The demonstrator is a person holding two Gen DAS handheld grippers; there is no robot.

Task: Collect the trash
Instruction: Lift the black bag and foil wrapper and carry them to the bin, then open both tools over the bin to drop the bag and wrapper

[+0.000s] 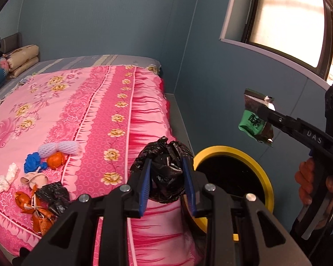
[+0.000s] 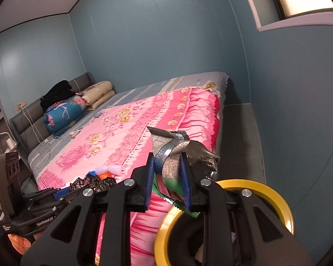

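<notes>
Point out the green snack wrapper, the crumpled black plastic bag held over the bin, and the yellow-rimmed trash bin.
green snack wrapper [image 1: 252, 123], left wrist view, on its green printed panel.
crumpled black plastic bag [image 1: 166, 173], left wrist view, on its middle between the blue pads.
yellow-rimmed trash bin [image 2: 284, 201], right wrist view, on its yellow rim.

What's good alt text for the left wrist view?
The left tongs grip a crumpled black plastic bag beside a yellow-rimmed bin, while the right tongs hold a green snack wrapper above it. More balled-up trash lies on the pink floral bedspread.
</notes>
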